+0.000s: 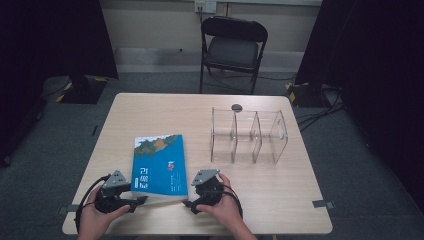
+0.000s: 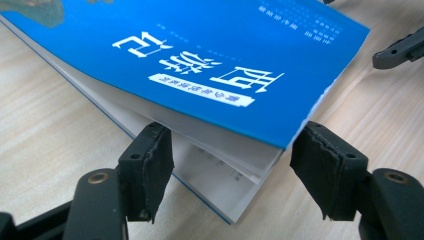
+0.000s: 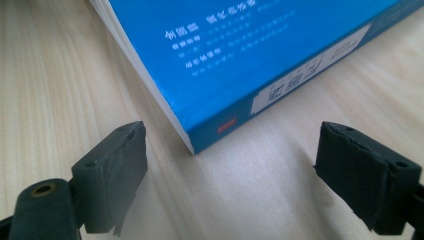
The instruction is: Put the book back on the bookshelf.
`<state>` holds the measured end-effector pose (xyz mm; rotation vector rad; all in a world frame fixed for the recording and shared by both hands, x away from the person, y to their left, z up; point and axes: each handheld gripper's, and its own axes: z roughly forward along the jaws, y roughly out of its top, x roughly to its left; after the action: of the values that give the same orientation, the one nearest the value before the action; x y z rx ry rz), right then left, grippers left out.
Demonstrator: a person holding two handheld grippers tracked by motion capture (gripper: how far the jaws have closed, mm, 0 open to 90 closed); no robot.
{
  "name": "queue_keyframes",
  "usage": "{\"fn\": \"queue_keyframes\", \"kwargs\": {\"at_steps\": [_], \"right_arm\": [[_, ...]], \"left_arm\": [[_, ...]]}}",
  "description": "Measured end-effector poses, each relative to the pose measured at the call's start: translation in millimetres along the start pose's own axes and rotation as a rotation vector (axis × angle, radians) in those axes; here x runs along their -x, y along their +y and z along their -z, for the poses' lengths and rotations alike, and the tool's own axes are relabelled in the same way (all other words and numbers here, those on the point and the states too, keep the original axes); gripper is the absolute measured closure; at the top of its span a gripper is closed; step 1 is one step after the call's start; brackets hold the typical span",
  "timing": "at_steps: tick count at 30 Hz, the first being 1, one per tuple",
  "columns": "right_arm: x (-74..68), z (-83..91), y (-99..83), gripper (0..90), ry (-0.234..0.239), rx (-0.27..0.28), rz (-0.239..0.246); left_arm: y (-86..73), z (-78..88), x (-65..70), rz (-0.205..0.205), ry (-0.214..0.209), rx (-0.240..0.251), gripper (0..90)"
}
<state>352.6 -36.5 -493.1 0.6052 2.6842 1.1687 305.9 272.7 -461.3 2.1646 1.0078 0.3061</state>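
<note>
The blue book (image 1: 160,165) is lying flat on the wooden surface (image 1: 280,185), near the person's edge, well apart from the clear acrylic divider rack (image 1: 248,136) that is standing empty farther back and to the right. Judging from this layout, the work in hand is getting the book up and into one of the rack's slots, and it is only at its start: nothing is lifted yet and every compartment is bare.

The left gripper (image 2: 232,165) is sitting at the book's near left corner, half open, its jaws straddling that corner. In the left gripper view the cover and top pages are lifting a little off the lower pages there, and one pad (image 2: 152,160) is lying right against the page edges while the other (image 2: 325,165) is just beside the cover's corner; I am not reading this as a firm pinch yet.

The right gripper (image 3: 230,175) is waiting at the near right corner, by the spine end, jaws spread wide and gripping nothing, the book corner just ahead of them, not yet between the pads.

What is remaining, as I am judging it: securing the grip, raising the book, carrying it to the rack and slotting it upright
</note>
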Motion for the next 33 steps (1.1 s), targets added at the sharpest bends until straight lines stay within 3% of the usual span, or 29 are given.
{"fn": "queue_keyframes", "kwargs": {"at_steps": [3, 4, 6, 10, 13, 17, 20, 28, 33], "right_arm": [[-0.2, 3.8, 3.5, 12.6, 0.004, 0.01, 0.002], [-0.3, 6.5, 7.4, 12.5, 0.01, 0.019, 0.004], [-1.2, 7.6, 11.3, 12.5, 0.003, 0.017, 0.021], [-3.3, 8.0, 17.8, 12.5, 0.011, 0.026, 0.024], [-6.6, 6.3, 24.8, 12.5, -0.006, 0.025, 0.056], [-8.7, 3.9, 30.6, 12.3, 0.012, 0.022, 0.036], [-10.8, 2.0, 36.3, 12.3, 0.011, 0.02, 0.056], [-28.3, -16.4, 52.2, 12.3, 0.046, 0.012, 0.111], [-33.4, -25.5, 51.5, 11.8, 0.043, 0.02, 0.113]], "left_arm": [[1.7, 0.7, -1.0, 0.001, -0.011, 0.011, 33.7], [2.6, 0.2, -0.3, 0.018, -0.016, 0.024, 33.7], [6.5, 2.4, -0.4, -0.006, -0.009, 0.018, 33.6], [10.1, 3.7, -0.4, -0.007, -0.015, 0.023, 33.5], [13.3, 4.5, -0.6, -0.005, -0.02, 0.036, 33.3], [16.1, 6.1, -0.3, -0.021, -0.016, 0.037, 33.3], [18.1, 6.0, 0.4, -0.018, -0.022, 0.054, 33.2], [19.2, 6.5, 0.2, -0.027, -0.022, 0.05, 33.1], [19.9, 6.7, 0.9, -0.026, -0.02, 0.052, 33.1]]}}
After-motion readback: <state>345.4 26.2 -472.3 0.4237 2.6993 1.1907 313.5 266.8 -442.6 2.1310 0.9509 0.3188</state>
